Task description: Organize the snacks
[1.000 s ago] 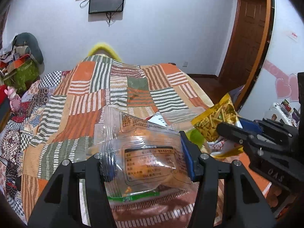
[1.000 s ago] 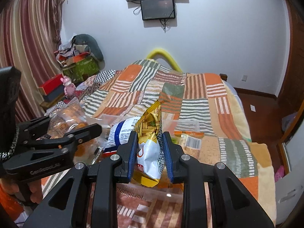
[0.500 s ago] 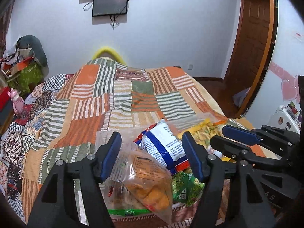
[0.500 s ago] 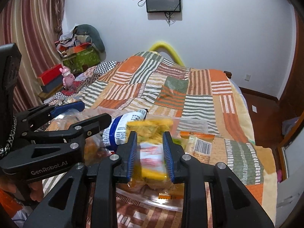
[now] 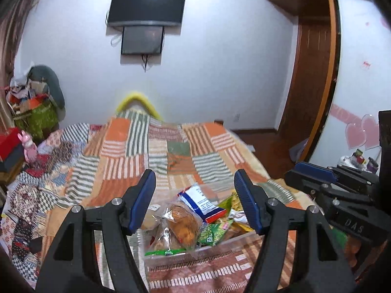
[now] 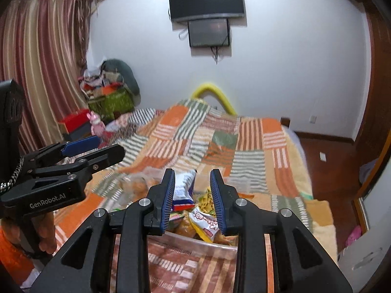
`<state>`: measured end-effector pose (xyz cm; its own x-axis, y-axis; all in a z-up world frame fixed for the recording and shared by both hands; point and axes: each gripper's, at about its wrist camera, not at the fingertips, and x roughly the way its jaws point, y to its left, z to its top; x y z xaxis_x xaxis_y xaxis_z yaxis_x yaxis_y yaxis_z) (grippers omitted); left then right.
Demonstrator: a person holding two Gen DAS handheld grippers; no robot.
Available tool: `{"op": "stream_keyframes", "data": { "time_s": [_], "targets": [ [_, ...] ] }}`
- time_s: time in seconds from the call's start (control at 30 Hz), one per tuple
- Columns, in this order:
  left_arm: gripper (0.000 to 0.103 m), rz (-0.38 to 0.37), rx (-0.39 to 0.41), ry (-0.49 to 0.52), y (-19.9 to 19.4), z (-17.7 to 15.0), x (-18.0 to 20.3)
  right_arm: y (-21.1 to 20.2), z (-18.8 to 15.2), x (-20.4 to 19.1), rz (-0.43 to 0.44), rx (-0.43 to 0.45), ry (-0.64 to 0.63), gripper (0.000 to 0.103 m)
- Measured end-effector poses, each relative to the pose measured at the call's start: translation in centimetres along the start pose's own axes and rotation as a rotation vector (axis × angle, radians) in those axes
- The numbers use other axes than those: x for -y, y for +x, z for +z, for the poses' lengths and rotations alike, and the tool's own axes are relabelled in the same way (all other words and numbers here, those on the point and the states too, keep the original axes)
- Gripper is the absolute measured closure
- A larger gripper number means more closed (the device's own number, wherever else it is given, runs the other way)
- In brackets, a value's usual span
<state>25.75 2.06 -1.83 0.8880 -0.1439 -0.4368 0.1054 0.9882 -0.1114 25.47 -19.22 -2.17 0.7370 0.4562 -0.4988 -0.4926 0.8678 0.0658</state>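
A clear plastic bin (image 5: 171,260) sits on the bed and holds several snack packs: a clear bag of orange snacks (image 5: 182,224), a blue and white pack (image 5: 200,201), a green pack (image 5: 212,232). In the right wrist view the bin (image 6: 207,245) also shows a yellow and white chip bag (image 6: 205,223) and the blue and white pack (image 6: 183,188). My left gripper (image 5: 194,178) is open and empty, above the bin. My right gripper (image 6: 192,174) is open and empty, above the bin's right part. The two grippers are side by side.
A patchwork orange, green and white bedspread (image 5: 156,151) covers the bed. Clutter and a green box (image 6: 110,102) stand at the far left by the curtain (image 6: 36,73). A wooden door (image 5: 310,78) and bare floor (image 6: 327,166) lie to the right.
Both grippers opened and let go: the clear orange snack bag and the yellow chip bag dropped into the bin. Both grippers then rose and tilted up away from it.
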Motion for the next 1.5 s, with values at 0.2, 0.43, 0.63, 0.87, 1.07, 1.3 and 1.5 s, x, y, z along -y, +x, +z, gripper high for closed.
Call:
{"op": "stream_keyframes", "data": {
  "time_s": [0.2,0.43,0.63,0.87,1.07,1.3,1.5],
  "targets": [
    [0.03,0.02,0.14,0.033,-8.1,0.6,1.3,-5.8,0.7,-1.1,-0.009,0.103,0.003,0.067],
    [0.015,0.032,0.245,0.053,-15.1,-0.3,3.1,-11.4,0.2,-2.6,-0.01,0.203,0.015,0.049],
    [0.006,0.044,0.27,0.047,-17.8,-1.5,4.0,-13.2,-0.9,-3.4,-0.052,0.248,0.012,0.023],
    [0.001,0.047,0.262,0.035,-18.7,-2.7,4.2,-14.1,-2.0,-4.4,-0.129,0.274,0.003,0.003],
    [0.0,0.065,0.268,0.052,-19.2,-3.4,4.7,-14.9,-2.6,-4.9,-0.168,0.294,-0.007,0.0],
    [0.0,0.061,0.252,0.05,-18.9,-3.6,5.3,-15.2,-3.0,-4.9,-0.167,0.292,-0.002,0.0],
    [0.0,0.06,0.246,0.045,-18.6,-3.8,5.3,-15.7,-3.6,-4.5,-0.163,0.294,0.009,0.0]
  ]
}}
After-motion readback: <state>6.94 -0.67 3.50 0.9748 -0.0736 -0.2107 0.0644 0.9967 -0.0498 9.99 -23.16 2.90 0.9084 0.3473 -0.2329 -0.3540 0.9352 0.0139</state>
